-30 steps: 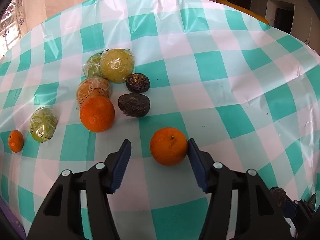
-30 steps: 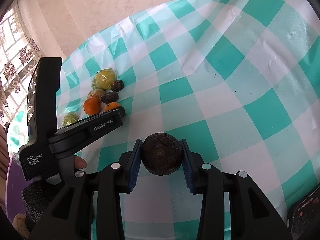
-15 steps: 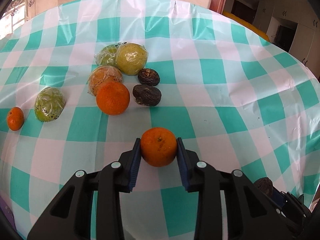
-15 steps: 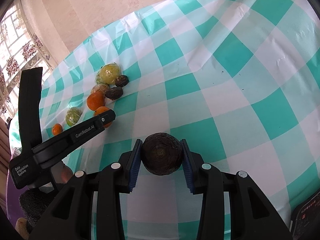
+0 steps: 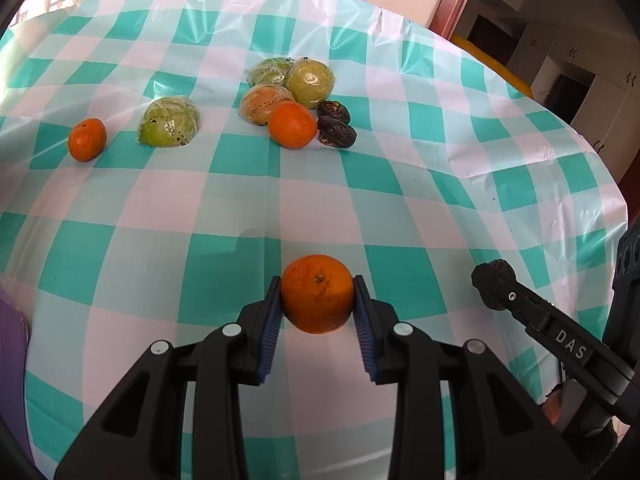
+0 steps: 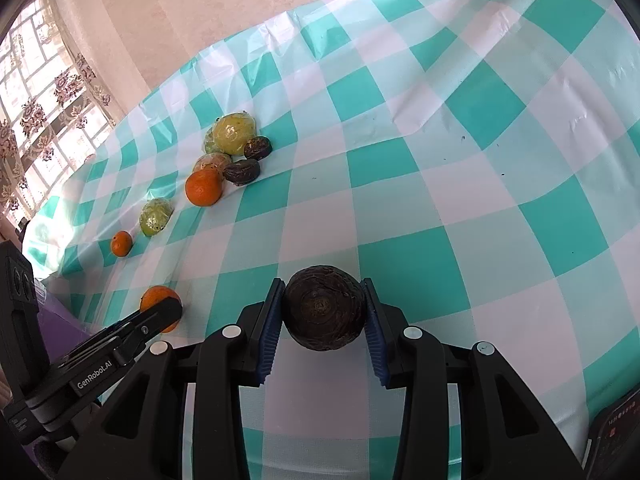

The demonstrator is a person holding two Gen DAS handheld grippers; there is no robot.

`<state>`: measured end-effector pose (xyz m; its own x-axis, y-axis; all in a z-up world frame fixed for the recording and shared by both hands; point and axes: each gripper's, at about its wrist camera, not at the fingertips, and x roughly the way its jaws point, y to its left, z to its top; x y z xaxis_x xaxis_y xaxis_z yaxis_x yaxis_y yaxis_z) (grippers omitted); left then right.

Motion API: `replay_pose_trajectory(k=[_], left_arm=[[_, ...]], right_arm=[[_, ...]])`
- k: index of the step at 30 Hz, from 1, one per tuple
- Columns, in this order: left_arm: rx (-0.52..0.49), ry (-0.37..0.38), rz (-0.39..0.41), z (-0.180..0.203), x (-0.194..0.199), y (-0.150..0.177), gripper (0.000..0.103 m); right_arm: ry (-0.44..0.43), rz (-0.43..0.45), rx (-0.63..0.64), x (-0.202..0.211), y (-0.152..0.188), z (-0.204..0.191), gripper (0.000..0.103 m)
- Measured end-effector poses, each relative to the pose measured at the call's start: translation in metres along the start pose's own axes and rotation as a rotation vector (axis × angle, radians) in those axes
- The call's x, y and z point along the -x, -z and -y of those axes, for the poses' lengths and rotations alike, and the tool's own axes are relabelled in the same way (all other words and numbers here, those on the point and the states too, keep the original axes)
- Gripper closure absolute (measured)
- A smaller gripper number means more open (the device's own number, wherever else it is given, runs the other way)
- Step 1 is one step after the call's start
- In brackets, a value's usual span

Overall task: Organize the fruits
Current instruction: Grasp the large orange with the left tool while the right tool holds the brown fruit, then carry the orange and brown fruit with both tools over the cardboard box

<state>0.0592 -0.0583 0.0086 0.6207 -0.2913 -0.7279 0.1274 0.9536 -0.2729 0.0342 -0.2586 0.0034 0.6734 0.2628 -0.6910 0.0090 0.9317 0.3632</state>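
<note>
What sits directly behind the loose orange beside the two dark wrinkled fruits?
A plastic-wrapped orange-yellow fruit sits behind the loose round orange, apparently touching it. Its near lower side is hidden by the orange.

An orange (image 5: 317, 293) sits nearest, clamped between blue pads. A dark wrinkled fruit (image 6: 323, 308) is gripped likewise. Far off lies a cluster: an orange (image 5: 292, 124), three plastic-wrapped fruits (image 5: 310, 82), two dark fruits (image 5: 336, 136). Left of these lie a wrapped green fruit (image 5: 169, 127) and a small orange (image 5: 87, 145).
</note>
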Motion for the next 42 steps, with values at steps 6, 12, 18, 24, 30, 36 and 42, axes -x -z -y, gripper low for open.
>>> replay_pose_trajectory(k=[6,12,18,24,30,36,42], left_arm=[[-0.006,0.006,-0.004,-0.005,0.026,0.031,0.069],[-0.012,-0.012,0.033,-0.008,0.056,0.061,0.069],[0.009,-0.025,0.100,-0.014,0.080,0.075,0.069],[0.006,-0.037,0.127,-0.014,0.089,0.081,0.069],[-0.013,-0.048,0.173,-0.012,0.102,0.091,0.069],[0.018,-0.034,0.196,-0.022,0.111,0.096,0.069],[0.067,-0.018,0.244,-0.036,0.124,0.098,0.069]], right_arm=[[-0.017,-0.007,0.034,0.004,0.011,-0.014,0.065],[-0.049,0.003,0.077,0.012,0.025,-0.033,0.065],[-0.074,0.004,0.120,0.018,0.035,-0.050,0.065],[-0.101,-0.011,0.166,0.022,0.049,-0.067,0.065],[-0.111,-0.021,0.201,0.025,0.058,-0.081,0.065],[-0.110,-0.034,0.237,0.027,0.068,-0.094,0.065],[-0.112,-0.042,0.262,0.028,0.075,-0.106,0.065]])
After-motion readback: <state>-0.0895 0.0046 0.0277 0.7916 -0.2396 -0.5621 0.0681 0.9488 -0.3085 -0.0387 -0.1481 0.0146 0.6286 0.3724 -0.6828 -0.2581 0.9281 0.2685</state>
